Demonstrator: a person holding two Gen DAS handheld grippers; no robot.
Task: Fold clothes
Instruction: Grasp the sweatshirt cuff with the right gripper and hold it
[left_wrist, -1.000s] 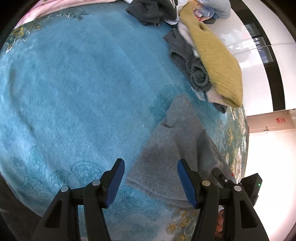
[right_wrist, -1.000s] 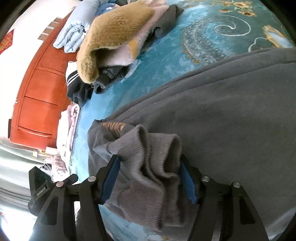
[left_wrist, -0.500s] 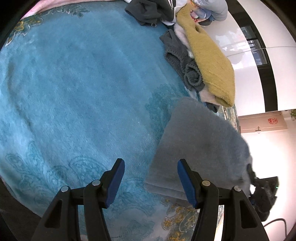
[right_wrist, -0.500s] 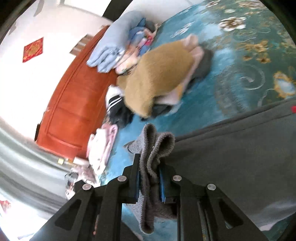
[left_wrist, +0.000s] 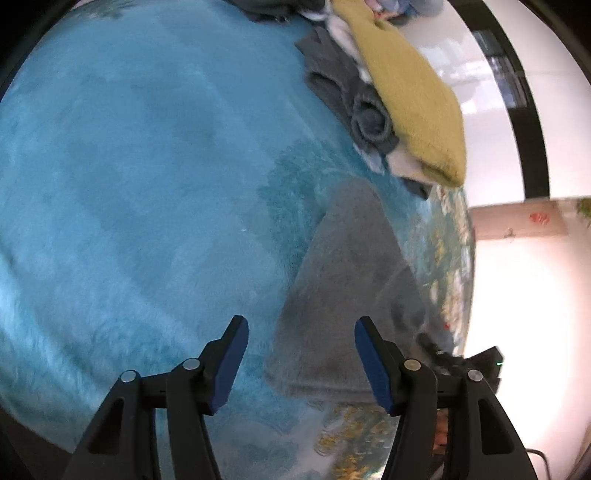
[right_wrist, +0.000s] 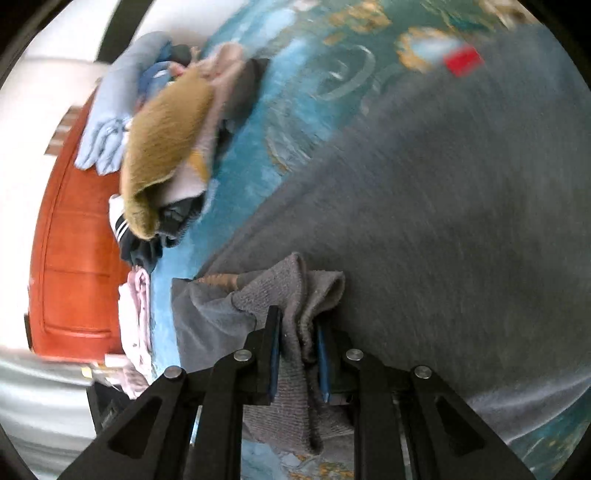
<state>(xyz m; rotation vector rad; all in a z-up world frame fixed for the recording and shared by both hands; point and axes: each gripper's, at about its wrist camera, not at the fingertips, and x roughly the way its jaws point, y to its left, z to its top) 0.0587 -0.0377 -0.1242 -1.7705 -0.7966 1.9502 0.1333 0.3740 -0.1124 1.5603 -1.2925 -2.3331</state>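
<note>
Your right gripper (right_wrist: 297, 345) has its jaws clenched on a bunched fold of ribbed cuff of the grey sweater (right_wrist: 443, 229), which spreads across the teal blanket (right_wrist: 303, 92) from the jaws out toward 1 and 3 o'clock in the right wrist view. A small red tag (right_wrist: 463, 61) shows near 1 o'clock at the sweater's far edge. Your left gripper (left_wrist: 301, 356) hangs with its jaws released and wide apart, nothing between them, above the blanket (left_wrist: 129, 166). In that view the sweater (left_wrist: 347, 295) lies flat, from 12 toward 2 o'clock of the jaws, its near edge between the fingertips. The pile of clothes (left_wrist: 402, 96), topped by a mustard knit, sits at 1 o'clock, apart from the sweater. Both views are motion-blurred.
</note>
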